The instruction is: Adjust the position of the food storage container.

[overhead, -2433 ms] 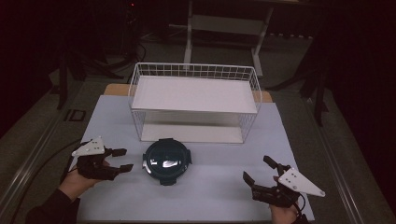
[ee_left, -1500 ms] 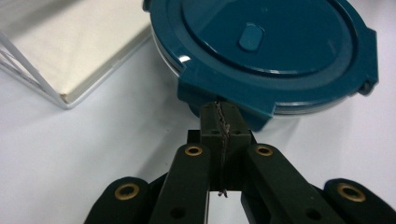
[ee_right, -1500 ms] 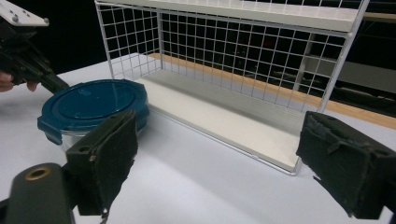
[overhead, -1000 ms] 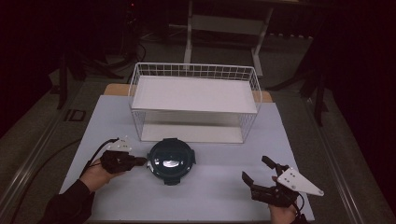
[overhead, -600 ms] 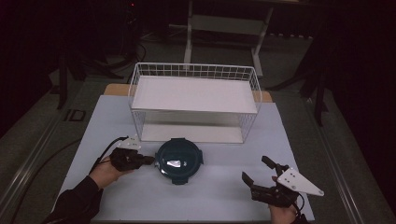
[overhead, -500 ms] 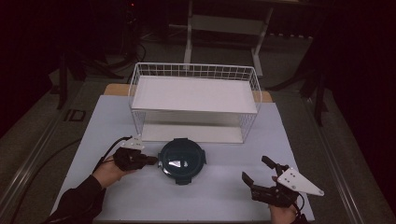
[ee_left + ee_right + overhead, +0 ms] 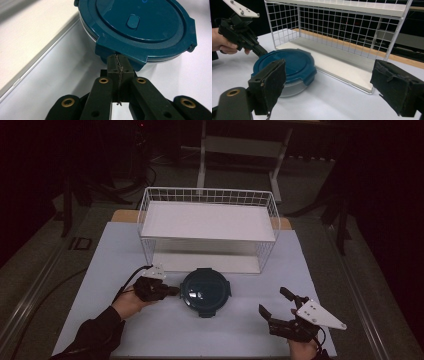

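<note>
The right gripper (image 7: 276,311) rests low on the counter (image 7: 240,330), at the near right edge, and its fingers (image 7: 268,85) stand wide apart with nothing between them. Seen past those fingers, the box (image 7: 287,66) lies just ahead and to the left of them, well apart from them.

The left gripper (image 7: 170,291) lies level on the counter, held in a hand (image 7: 131,301) with a dark sleeve (image 7: 92,337) behind it. Its fingers (image 7: 117,66) are pressed together, pad to pad, holding nothing between them. Their tips meet the side of the box (image 7: 205,291), right under a clip tab (image 7: 120,51) of the dark teal lid (image 7: 140,22). The box is round, with a clear body under the lid, and it stands on the counter straight ahead of the left fingers.

Beyond the box, farther from both pairs of fingers, stands a white wire rack (image 7: 207,227) with a white shelf on top and a white floor below. The box sits just in front of the rack's open lower level.
</note>
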Demonstrator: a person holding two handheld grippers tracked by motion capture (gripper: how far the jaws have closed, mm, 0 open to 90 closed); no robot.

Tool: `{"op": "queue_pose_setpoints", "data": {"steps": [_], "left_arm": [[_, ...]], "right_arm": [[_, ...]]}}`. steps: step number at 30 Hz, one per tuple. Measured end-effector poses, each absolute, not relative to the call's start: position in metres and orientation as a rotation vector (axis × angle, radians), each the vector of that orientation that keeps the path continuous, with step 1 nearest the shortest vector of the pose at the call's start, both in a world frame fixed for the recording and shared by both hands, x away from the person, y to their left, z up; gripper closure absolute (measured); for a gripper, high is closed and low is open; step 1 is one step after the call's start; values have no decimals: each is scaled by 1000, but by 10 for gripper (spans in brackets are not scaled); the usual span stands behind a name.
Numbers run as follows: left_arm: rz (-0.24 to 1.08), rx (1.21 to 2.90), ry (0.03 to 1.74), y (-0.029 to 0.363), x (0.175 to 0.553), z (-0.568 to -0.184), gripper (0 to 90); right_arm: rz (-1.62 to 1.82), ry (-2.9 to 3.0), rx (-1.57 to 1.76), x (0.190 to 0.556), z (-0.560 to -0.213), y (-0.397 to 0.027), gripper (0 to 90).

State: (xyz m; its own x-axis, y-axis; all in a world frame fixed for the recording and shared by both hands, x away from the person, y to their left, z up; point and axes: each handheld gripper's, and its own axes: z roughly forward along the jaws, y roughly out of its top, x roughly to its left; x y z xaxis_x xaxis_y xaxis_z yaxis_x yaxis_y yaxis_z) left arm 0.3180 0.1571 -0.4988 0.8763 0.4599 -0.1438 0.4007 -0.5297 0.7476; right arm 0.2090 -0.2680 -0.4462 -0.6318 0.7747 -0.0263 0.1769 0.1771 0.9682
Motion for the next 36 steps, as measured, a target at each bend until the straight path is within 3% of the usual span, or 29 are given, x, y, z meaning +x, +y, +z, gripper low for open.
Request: {"op": "queue_pose_setpoints", "data": {"steps": [24, 28, 29, 32, 33, 34, 36], "left_arm": [[109, 2190, 606, 141, 321, -498, 897], [145, 2119, 650, 156, 318, -492, 770], [169, 2078, 685, 164, 315, -487, 634], [139, 2035, 702, 171, 313, -483, 430], [113, 1999, 716, 175, 309, -479, 430], [102, 1991, 718, 176, 308, -478, 324], [75, 1981, 707, 178, 306, -476, 249]], "right_arm": [[1473, 1942, 890, 209, -447, -266, 124], [1473, 1943, 889, 208, -447, -266, 124], [1470, 1947, 891, 208, -448, -266, 123], [1462, 1959, 889, 209, -448, -264, 118], [1456, 1966, 887, 210, -449, -264, 115], [1460, 1972, 885, 210, -450, -263, 115], [1458, 1972, 885, 210, -450, -263, 115]]}}
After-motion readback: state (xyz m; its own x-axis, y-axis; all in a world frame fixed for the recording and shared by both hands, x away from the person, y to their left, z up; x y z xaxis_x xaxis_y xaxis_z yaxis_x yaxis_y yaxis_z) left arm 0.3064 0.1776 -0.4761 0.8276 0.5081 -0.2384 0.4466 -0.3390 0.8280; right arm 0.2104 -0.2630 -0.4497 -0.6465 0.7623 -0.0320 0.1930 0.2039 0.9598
